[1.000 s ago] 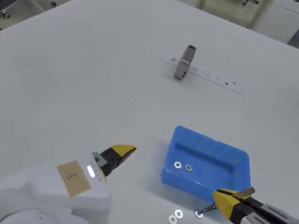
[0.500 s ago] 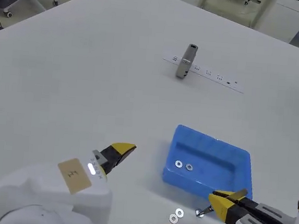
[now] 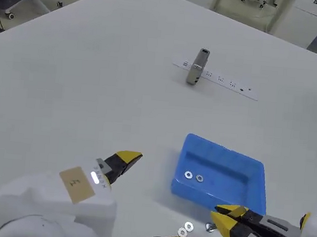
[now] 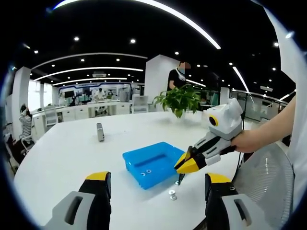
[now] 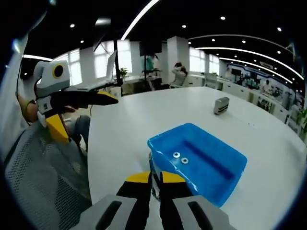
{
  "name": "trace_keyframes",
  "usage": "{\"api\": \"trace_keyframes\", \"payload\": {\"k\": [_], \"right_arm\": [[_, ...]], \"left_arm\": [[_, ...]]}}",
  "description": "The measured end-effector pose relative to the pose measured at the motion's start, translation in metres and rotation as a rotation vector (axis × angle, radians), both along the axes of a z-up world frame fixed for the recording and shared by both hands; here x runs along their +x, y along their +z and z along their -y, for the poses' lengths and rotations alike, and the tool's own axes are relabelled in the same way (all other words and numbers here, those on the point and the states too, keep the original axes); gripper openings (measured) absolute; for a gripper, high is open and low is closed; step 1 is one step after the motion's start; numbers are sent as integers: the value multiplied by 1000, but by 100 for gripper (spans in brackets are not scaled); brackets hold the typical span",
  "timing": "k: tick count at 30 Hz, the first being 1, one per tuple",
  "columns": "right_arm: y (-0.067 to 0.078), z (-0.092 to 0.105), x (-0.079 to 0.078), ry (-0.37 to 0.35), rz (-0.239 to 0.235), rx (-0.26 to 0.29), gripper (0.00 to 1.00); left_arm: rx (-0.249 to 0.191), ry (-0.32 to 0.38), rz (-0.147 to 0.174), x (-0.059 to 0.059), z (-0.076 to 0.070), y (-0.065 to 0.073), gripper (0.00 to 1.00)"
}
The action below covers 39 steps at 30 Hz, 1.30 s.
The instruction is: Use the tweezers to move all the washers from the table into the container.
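**Tweezers tip down at the container's near wall, open tabletop to the left**

The right tool (image 3: 219,218) is clamped on the tweezers (image 3: 210,227), its yellow jaws pressed nearly together. In the left gripper view the tweezers run on from the jaw tips, slanting down to the tabletop (image 3: 95,80), and their tip ends just beside the near wall of the blue container (image 3: 229,172). I cannot tell whether the tip has a washer.

Two loose washers (image 3: 188,226) lie touching each other on the tabletop. They are just in front of the container's near wall and near the tweezers' tip. Two more washers (image 3: 188,175) lie side by side on the container floor, close to its near left corner.

The container is a shallow rectangle. In the head view its long side runs left to right and is slightly skewed.

The left tool (image 4: 158,189) hangs with its jaws spread wide and grips nothing.

Left of the container and beyond it, the white tabletop is bare and broad. A gray block (image 3: 196,66) stands well apart, beyond the container's far side. The tabletop's far edge runs across the upper right corner of the head view.
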State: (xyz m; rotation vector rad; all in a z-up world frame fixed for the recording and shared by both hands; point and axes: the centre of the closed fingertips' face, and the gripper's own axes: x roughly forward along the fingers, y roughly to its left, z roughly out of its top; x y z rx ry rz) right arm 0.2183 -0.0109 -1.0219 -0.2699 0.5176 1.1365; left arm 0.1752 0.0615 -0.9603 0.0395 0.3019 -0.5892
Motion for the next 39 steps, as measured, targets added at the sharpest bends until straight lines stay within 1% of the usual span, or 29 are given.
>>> {"api": "trace_keyframes", "payload": {"k": [2, 3, 6, 7, 9, 12, 14, 20, 26, 29, 33, 37, 39], "right_arm": [[3, 0, 1, -37, -44, 43, 2], [6, 0, 3, -49, -52, 69, 2], [13, 2, 6, -54, -59, 94, 2], [19, 1, 7, -57, -65, 121, 2], [27, 0, 8, -61, -67, 158, 2], [33, -1, 10, -65, -67, 174, 2], [40, -2, 10, -62, -68, 198, 2], [54, -7, 14, -44, -54, 235, 2], [61, -9, 20, -38, -43, 251, 2], [66, -9, 27, -52, -45, 274, 2], [68, -8, 38, -94, -46, 306, 2], [68, -8, 48, -123, -46, 317, 2], [68, -9, 51, -131, -42, 310, 2]], "left_arm": [[-15, -7, 7, 0, 2, 2, 82], [-25, -11, 13, 0, 3, 4, 83], [-26, -11, 10, 0, 3, 4, 83], [-28, -11, 10, 0, 3, 4, 83], [-27, -13, 10, 0, 3, 4, 83], [-22, -17, 7, -1, 4, 3, 83], [-20, -19, 7, -1, 4, 3, 83], [-19, -17, 5, -1, 4, 2, 82], [-16, -15, 5, 0, 3, 2, 82], [-17, -14, 5, 0, 3, 2, 82], [-16, -16, 6, 0, 3, 2, 82], [-12, -17, 3, -1, 4, 2, 82], [-11, -17, 4, -1, 4, 2, 82]]}}
